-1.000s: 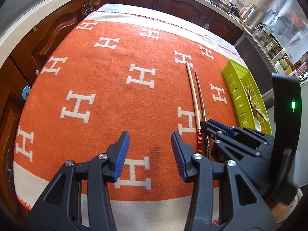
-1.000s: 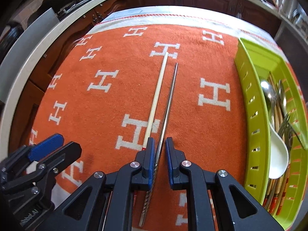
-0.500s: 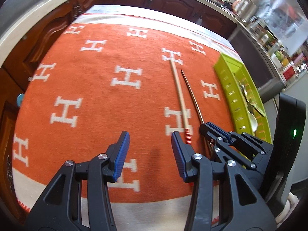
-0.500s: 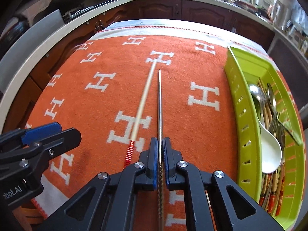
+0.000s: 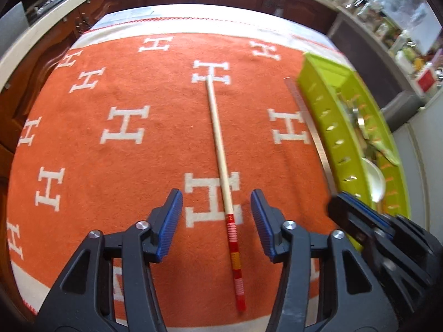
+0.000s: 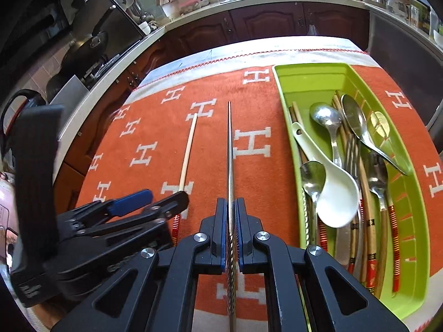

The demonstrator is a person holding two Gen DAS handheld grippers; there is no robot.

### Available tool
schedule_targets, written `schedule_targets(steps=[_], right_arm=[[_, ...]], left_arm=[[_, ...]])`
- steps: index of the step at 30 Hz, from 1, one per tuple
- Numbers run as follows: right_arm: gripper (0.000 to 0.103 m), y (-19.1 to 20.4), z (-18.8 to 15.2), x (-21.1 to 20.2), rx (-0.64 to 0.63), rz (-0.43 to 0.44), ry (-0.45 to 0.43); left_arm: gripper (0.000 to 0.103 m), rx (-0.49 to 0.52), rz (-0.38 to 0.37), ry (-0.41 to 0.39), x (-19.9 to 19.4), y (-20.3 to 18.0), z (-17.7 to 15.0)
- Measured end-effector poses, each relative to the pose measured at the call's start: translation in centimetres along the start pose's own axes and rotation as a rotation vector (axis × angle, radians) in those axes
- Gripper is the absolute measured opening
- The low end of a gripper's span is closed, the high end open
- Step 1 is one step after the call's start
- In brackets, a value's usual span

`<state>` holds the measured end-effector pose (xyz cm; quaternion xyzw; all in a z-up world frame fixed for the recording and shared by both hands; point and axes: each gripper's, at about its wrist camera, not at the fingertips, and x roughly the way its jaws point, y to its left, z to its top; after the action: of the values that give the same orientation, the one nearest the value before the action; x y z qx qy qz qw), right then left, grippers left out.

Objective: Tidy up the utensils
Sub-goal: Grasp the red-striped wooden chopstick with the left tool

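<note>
My right gripper (image 6: pixel 231 222) is shut on a metal chopstick (image 6: pixel 229 149) and holds it lifted above the orange cloth, pointing away from me, just left of the green utensil tray (image 6: pixel 282 105). That chopstick (image 5: pixel 307 116) shows blurred beside the tray in the left wrist view. A wooden chopstick with a red banded end (image 5: pixel 221 155) lies on the cloth. My left gripper (image 5: pixel 217 218) is open above its red end, one finger on each side. It also shows in the right wrist view (image 6: pixel 155 199).
The tray holds several spoons, a fork, a white ceramic spoon (image 6: pixel 332 191) and chopsticks. The orange cloth with white H marks (image 5: pixel 124 124) covers the table. Dark wood cabinets and a counter (image 6: pixel 249 2) run behind and to the left.
My right gripper closed on the metal chopstick and lifted it toward the tray. My left gripper moved right until its open fingers straddle the wooden chopstick.
</note>
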<state>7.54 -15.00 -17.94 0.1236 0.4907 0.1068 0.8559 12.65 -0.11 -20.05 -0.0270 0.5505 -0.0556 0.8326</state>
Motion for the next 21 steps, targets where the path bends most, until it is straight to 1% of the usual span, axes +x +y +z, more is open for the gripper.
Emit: schedule_targets(steps=[5, 6, 7, 9, 12, 15, 21], right_arm=[[0.005, -1.3, -0.3, -0.8, 0.02, 0.022, 0.001], [0.005, -1.5, -0.5, -0.8, 0.025, 0.031, 0.002], [0.005, -1.6, -0.6, -0.9, 0.029, 0.036, 0.003], [0.005, -2.0, -0.8, -1.1, 0.036, 0.048, 0.002], [0.005, -2.4, -1.0, -1.4, 0.048, 0.066, -0.001], [0.005, -2.9, -1.0, -2.0, 0.058, 0.087, -0.007], [0.005, -4.4, -0.5, -4.4, 0.083, 0.135, -0.04]], left_arm=[[0.032, 0.028, 0.064, -0.016, 0.6, -1.0, 0.1], [0.027, 0.033, 0.075, -0.02, 0.6, -1.1, 0.0], [0.016, 0.036, 0.083, -0.024, 0.6, -1.2, 0.0], [0.004, 0.033, 0.074, -0.015, 0.6, -1.2, 0.2], [0.003, 0.021, 0.064, 0.001, 0.5, -1.0, 0.2], [0.003, 0.002, 0.028, 0.011, -0.3, -0.7, 0.0], [0.003, 0.002, -0.037, -0.02, -4.2, -0.9, 0.0]])
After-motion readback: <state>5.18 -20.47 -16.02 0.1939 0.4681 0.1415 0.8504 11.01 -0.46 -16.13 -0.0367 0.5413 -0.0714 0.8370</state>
